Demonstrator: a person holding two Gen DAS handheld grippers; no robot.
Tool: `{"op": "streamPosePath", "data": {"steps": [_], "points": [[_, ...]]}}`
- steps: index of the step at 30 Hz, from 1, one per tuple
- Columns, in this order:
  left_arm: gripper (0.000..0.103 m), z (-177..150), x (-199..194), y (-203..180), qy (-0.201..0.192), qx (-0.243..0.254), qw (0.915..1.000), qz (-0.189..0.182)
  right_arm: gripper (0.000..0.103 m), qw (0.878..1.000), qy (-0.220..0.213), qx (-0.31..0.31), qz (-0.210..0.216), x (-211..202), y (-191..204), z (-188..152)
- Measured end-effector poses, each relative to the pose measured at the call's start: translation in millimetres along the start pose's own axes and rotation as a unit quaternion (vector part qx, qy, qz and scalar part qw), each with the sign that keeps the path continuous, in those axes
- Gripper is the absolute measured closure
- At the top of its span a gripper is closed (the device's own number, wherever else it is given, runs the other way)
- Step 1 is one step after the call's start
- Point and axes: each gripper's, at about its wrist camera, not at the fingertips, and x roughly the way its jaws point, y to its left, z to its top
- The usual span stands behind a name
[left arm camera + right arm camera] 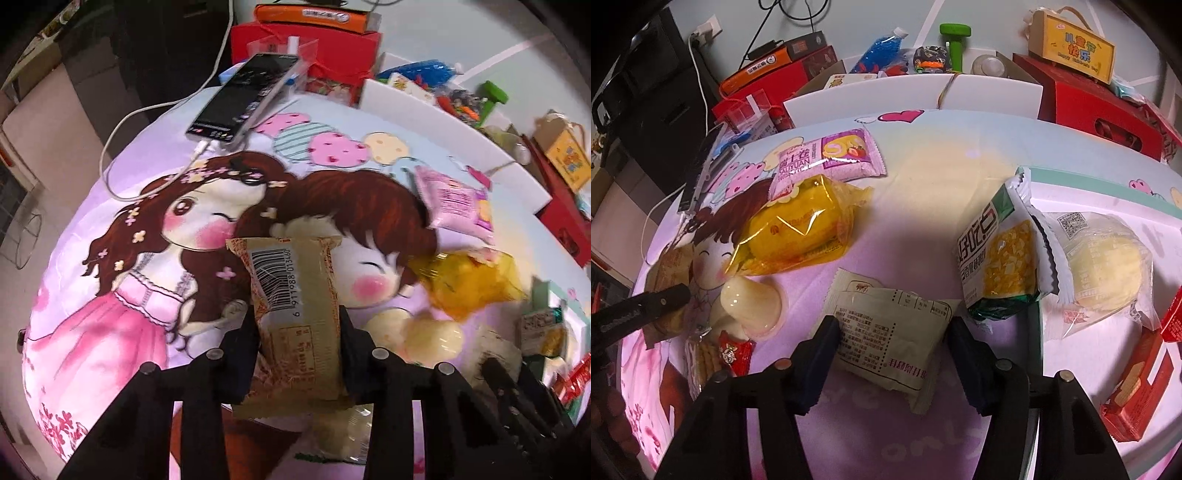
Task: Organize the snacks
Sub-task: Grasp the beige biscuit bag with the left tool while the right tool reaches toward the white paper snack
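1. Brown paper-look snack packet (pixel 291 317) sits clamped between the left gripper (pixel 295 328) jaws, barcode facing up, apparently lifted off the printed cloth (pixel 110 332).
2. Cream sachet (pixel 890 332) lies between the right gripper (pixel 890 343) jaws; the left pad touches its edge, but a firm grip on it cannot be told.
3. Ahead of that tool lie a yellow pouch (pixel 798 236) and a pink wrapper (pixel 827 155).
4. Judged step: picking up. Next, the right jaws need to close fully before lifting.
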Motion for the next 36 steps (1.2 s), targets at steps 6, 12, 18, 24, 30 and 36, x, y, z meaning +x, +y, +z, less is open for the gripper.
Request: {"op": "streamPosePath", "data": {"steps": [6, 12, 18, 24, 30, 36], "points": [[0.063, -23, -2, -6, 0.011, 0.002, 0.9999, 0.007, 0.04, 1.0, 0.011, -0.003, 0.005, -4, -1, -5], [0.063, -28, -18, -4, -0.007, -0.003, 0.9999, 0.008, 0.04, 0.999, 0.032, 0.002, 0.009, -10, -8, -12], [0.063, -45, -26, -8, -0.006, 0.013, 0.9999, 0.006, 0.04, 0.999, 0.043, 0.008, 0.015, -15, -11, -17], [0.063, -49, -27, -11, -0.003, 0.021, 0.9998, 0.006, 0.037, 0.999, 0.046, 0.003, 0.022, -17, -11, -20], [0.063, -47, -28, -10, -0.005, 0.019, 0.9998, 0.004, 0.028, 0.998, 0.043, 0.009, 0.035, -18, -13, -19], [0.063, -45, -25, -8, -0.002, 0.015, 0.9999, 0.003, 0.023, 0.999, 0.04, -0.019, 0.01, -13, -1, -21]]}}
